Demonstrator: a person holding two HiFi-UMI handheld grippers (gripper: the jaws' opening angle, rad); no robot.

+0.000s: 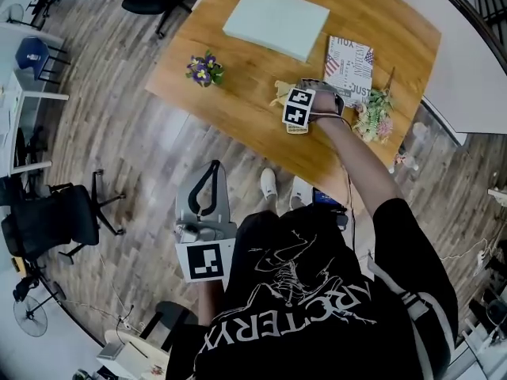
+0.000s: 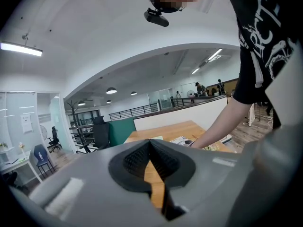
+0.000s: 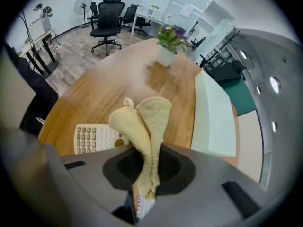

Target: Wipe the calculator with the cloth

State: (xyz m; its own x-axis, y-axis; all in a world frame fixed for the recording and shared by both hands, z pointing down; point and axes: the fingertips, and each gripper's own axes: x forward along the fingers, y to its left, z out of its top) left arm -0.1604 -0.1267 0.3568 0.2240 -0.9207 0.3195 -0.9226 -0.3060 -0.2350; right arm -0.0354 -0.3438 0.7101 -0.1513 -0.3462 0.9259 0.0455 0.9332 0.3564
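The right gripper (image 3: 147, 155) is reaching out over the wooden table (image 3: 94, 98), and its jaws are pinching tight on the cloth (image 3: 144, 117). The cloth is yellow. It is sticking out forward from between the pads in two upright folds that are spreading apart towards their tips, with a small curl showing at the top of the left fold.

The calculator (image 3: 94, 137) is lying flat on the table, keys up, just left of the cloth and close in front of the right jaws. Its long axis is running crosswise to the line of the gripper, left to right in the right gripper view. The left end is lying bare on the wood, while the right end is passing behind the cloth and the edge of the jaw. I cannot tell which end is carrying the display, nor whether the cloth is touching the keys. In the head view the gripper and its marker cube are covering most of it.

To the right of the cloth a pale green box (image 3: 213, 117) is lying on the table, and a flower pot (image 3: 168, 44) is standing farther off.

The left gripper (image 2: 150, 148) is hanging low beside the person, over the wooden floor (image 1: 119, 133) and well apart from the table. Its pads are meeting at the tips with nothing between them, only a thin slit showing lower down.
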